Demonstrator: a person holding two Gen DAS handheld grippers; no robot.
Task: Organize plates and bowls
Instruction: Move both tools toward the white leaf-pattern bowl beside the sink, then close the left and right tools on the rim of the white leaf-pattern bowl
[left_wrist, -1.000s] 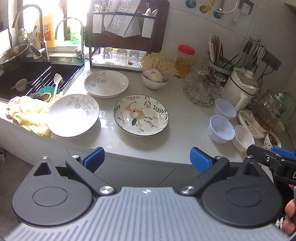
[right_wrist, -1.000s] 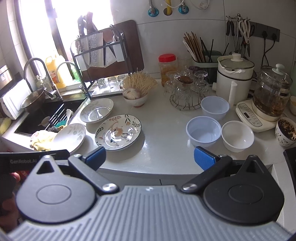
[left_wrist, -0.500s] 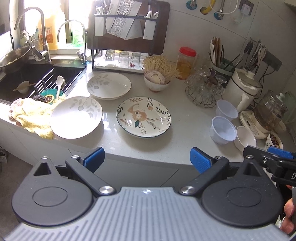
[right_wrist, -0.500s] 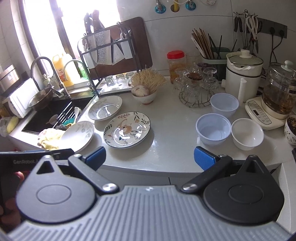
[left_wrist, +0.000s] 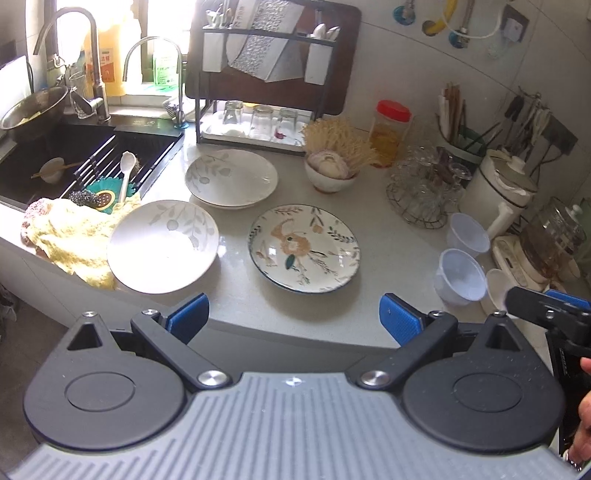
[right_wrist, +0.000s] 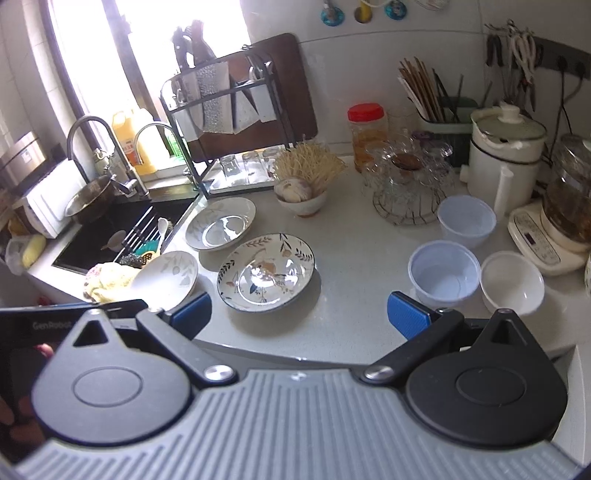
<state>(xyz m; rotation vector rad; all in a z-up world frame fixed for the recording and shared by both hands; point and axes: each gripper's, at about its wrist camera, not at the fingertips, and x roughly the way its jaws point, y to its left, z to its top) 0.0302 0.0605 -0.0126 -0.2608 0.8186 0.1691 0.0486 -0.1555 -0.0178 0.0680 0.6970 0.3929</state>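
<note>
Since a second ago we have drawn both grippers closer to the counter, so the dishes look larger, and nothing on the worktop has shifted. Our left gripper (left_wrist: 293, 314) hangs just off the counter's front edge with its blue pads spread wide and nothing between them. Our right gripper (right_wrist: 299, 310) sits the same way, released and empty.

Three plates lie apart on the pale counter (left_wrist: 388, 229). A white leaf-print plate (left_wrist: 162, 245) rests near the front, its left rim on a yellow cloth (left_wrist: 70, 232) beside the sink (left_wrist: 48, 166). A second leaf-print plate (left_wrist: 231, 177) lies farther back, near the drying rack (left_wrist: 266, 85). A flower-pattern plate (left_wrist: 303, 248) lies in the middle.

To the right, two clear plastic bowls (right_wrist: 443, 271) and a white bowl (right_wrist: 511, 280) stand close together.

We judge the task barely begun: this is the approach, with nothing stacked yet. The next move likely calls for lowering one gripper to a plate's rim, pinching it, and lifting it onto another plate.
</note>
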